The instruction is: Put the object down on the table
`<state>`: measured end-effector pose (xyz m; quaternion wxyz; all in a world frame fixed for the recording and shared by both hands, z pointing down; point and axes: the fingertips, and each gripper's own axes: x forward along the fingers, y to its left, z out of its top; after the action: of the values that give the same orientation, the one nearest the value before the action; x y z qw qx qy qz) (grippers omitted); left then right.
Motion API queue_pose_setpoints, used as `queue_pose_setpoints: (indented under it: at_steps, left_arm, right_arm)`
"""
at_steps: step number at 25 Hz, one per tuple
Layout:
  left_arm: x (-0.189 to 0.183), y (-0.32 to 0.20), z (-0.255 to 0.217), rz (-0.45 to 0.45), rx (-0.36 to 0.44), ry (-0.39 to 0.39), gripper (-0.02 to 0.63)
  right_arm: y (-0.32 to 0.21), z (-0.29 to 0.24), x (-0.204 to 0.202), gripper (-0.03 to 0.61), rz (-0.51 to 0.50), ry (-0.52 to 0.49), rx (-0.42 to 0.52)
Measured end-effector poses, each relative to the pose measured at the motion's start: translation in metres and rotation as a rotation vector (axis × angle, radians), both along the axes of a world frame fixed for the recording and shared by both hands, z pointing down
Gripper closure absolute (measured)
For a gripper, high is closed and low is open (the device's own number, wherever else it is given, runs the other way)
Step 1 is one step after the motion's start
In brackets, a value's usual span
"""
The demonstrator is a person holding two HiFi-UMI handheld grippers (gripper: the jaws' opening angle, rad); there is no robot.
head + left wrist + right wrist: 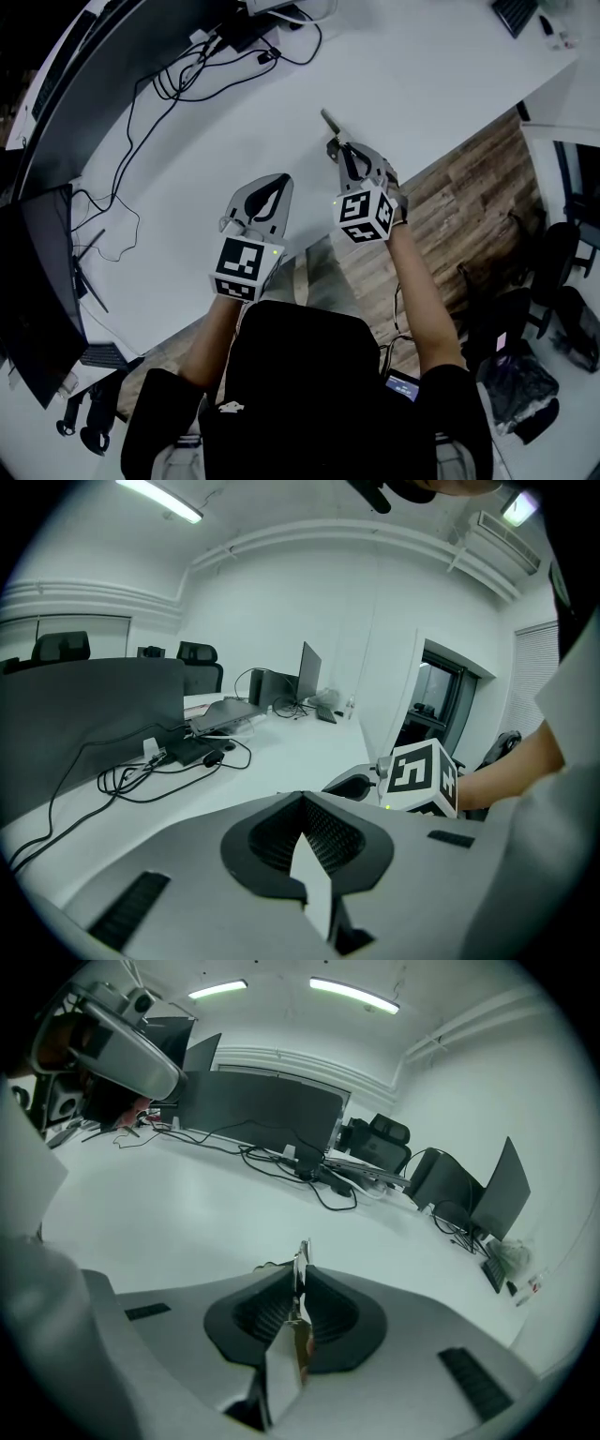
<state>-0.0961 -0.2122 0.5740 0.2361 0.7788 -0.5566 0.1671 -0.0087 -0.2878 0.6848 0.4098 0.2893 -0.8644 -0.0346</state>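
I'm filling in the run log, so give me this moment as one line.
left gripper: shut, empty | right gripper: shut on thin flat object | object over white table, contact unclear

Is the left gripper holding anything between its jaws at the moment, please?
No, the left gripper view shows the jaws of the left gripper pressed together with nothing between them.

White table [431,75], black cables [187,80], brown wood-plank floor [473,183]
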Motion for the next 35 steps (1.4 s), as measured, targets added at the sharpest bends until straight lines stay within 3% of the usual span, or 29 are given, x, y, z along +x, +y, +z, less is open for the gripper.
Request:
queue_pose_setpoints:
  at_steps: [12,26,35]
  left_arm:
    - [-0.016,-0.004,-0.003,-0.06,0.004,-0.002,0.6]
    - [-0.02,-0.004,-0.005,-0.045,0.005,-0.006,0.6]
    - [-0.019,-0.009,-0.02,-0.029,0.043,-0.018,0.6]
  right_arm:
    - [0.009,0.011,0.001,0.532,0.005,0.009,-0.049]
    - [0.019,0.022,0.002,0.471,0.021,-0.005,-0.155]
    - [0.022,0.0,0.006,0.46,0.04,-0.026,-0.143]
